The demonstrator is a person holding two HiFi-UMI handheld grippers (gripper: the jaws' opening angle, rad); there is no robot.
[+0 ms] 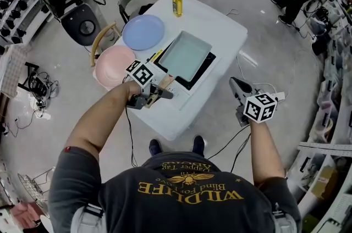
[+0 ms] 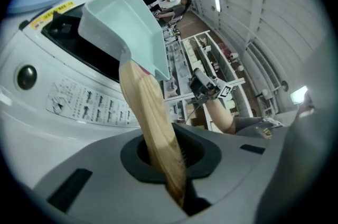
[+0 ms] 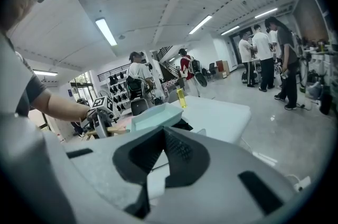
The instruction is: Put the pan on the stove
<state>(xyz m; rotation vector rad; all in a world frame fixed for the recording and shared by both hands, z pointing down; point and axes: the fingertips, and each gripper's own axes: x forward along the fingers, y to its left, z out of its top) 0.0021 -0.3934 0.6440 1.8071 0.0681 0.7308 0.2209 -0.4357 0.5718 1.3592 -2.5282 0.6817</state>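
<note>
1. Centre of the head view: the pan [image 1: 186, 54] – a pale teal rectangle with shallow walls – lies over the black top of the stove [image 1: 205, 69] on the white table [image 1: 220, 23]. At lower left of it, the left gripper [image 1: 160, 93] is clenched on the wooden handle [image 1: 165, 82]. The right gripper [image 1: 235, 83] hangs off the table edge at right, well apart from the pan.
2. Left gripper view: the handle [image 2: 150, 122] runs down between the jaws, which are clamped on it. The pan body at upper left looks tilted, far end raised; whether its base touches the glass I cannot tell.
3. Right gripper view: jaws drawn together on nothing; the pan [image 3: 156, 116] shows at mid-frame beyond them.
4. Judgement – level the handle, lower the pan flat and centred on the black glass, and release only once the base sits fully.
</note>
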